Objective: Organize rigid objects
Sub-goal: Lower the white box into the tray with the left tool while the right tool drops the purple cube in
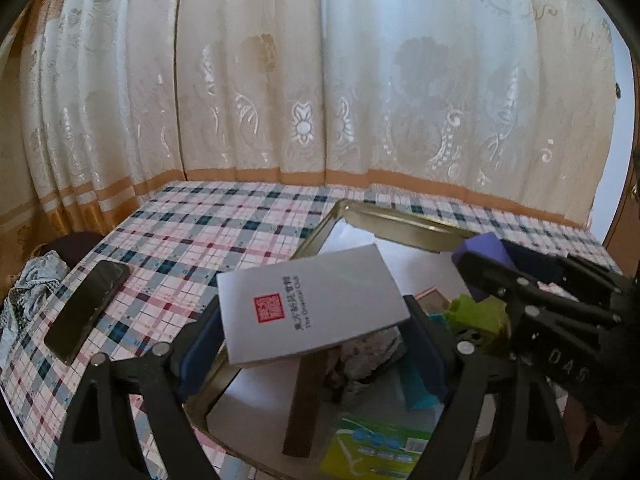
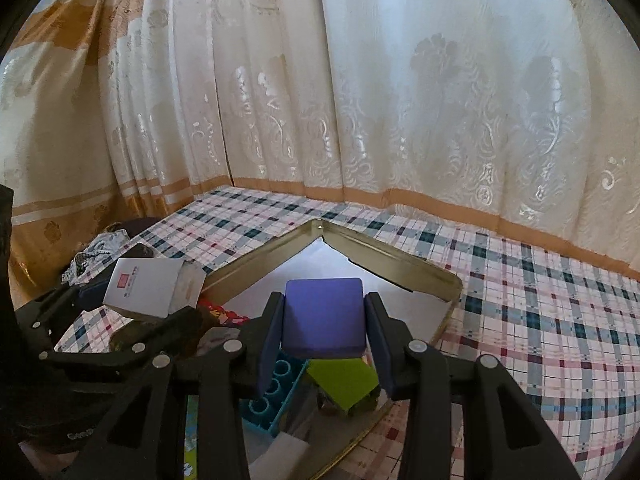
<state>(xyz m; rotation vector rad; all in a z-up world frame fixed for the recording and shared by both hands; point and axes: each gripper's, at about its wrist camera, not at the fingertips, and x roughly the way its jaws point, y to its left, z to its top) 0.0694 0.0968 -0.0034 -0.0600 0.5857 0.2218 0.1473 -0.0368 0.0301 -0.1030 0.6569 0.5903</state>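
Purple block (image 2: 324,314) sits clamped between the right gripper (image 2: 325,344) pads, jaws nearly closed, flat face up, above the gold metal tray (image 2: 256,264). Beside it, the left gripper (image 1: 312,320) stands wide but gripped across a white box (image 1: 312,300), whose long axis runs across the jaws, tilted over the tray's near-left rim. Below lie a green block (image 2: 344,380), a blue studded brick (image 2: 272,392) and packets. Open white lining lies ahead of both, nearer the right hand, I judge.
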